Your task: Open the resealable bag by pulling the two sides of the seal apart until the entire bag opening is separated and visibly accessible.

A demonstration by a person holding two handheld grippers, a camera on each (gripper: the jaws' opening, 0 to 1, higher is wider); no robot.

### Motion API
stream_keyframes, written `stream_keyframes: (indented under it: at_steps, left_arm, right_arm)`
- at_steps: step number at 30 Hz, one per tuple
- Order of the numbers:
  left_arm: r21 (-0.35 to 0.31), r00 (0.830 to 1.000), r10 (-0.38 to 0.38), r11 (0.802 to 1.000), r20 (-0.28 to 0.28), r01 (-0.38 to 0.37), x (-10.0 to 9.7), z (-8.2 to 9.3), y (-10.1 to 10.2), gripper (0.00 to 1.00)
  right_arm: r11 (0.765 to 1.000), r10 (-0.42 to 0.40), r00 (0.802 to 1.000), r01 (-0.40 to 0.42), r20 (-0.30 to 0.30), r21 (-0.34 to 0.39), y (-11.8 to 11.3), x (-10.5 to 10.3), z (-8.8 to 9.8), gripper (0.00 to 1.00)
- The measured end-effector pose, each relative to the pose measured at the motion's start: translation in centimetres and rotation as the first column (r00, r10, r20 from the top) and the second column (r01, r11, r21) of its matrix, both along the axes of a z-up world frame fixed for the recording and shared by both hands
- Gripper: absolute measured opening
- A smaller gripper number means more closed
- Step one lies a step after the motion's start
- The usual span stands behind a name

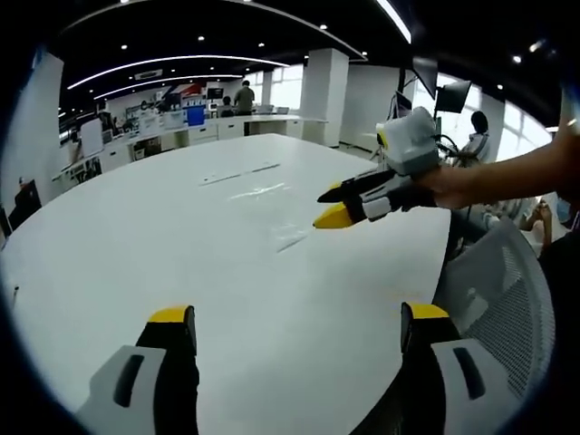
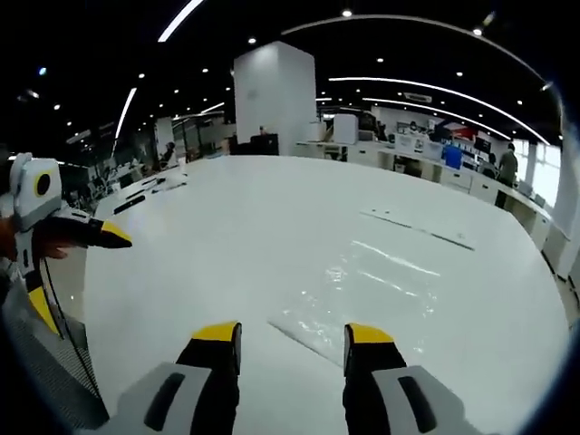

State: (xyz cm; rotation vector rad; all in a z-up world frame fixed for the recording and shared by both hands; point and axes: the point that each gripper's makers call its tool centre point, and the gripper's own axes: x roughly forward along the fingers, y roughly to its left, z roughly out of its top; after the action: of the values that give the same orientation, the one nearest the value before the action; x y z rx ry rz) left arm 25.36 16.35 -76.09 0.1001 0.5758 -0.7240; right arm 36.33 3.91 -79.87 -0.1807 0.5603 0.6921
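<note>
Yellow-tipped black jaws of the left gripper (image 1: 299,326) rise from the bottom of the left gripper view, set wide apart over the large white oval table (image 1: 136,254) and holding nothing. Beyond them the right gripper (image 1: 333,205) enters from the right in a person's hand (image 1: 449,186) — its yellow-tipped jaws also parted and empty, hovering above the table. The clear resealable plastic bag (image 2: 349,290) lies flat on the tabletop, touched by neither tool; in the right gripper view it sits just ahead of that gripper's own separated jaws, its near corner between them. Whether the bag holds anything cannot be told, and no writing on it is legible. Further clear strips (image 2: 417,227) lie beyond — well apart from the bag. A grey mesh chair back (image 1: 507,290) stands beside the table edge.
</note>
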Motion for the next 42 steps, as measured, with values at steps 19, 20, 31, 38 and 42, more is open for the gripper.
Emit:
stream_keyframes:
  at_steps: [19,20,31,38,42]
  left_arm:
    - [-0.004,0.999,-0.051,0.999,-0.003,0.051,-0.4,0.2,-1.5,0.92]
    - [-0.004,0.999,-0.048,0.999,-0.004,0.048,-0.3,0.1,-1.4,0.92]
    - [0.016,0.999,-0.026,1.000,-0.022,0.027,-0.5,-0.5,-0.4,0.91]
    - [0.031,0.999,-0.034,0.999,-0.031,0.035,-0.6,-0.7,-0.5,0.91]
    - [0.036,0.999,-0.038,0.999,-0.033,0.039,-0.6,-0.8,-0.5,0.91]
  right_arm:
    - [0.980,0.083,0.996,-0.088,-0.036,-0.177,0.7,2.0,-4.6,0.32]
    - [0.978,0.090,0.995,-0.095,-0.034,-0.187,0.7,2.1,-4.8,0.31]
    - [0.884,0.259,0.961,-0.193,0.100,-0.427,1.4,2.5,-5.0,0.25]
    - [0.838,0.313,0.942,-0.214,0.121,-0.502,1.5,2.8,-5.2,0.14]
    - [0.809,0.367,0.923,-0.255,0.116,-0.530,1.8,2.4,-5.5,0.08]
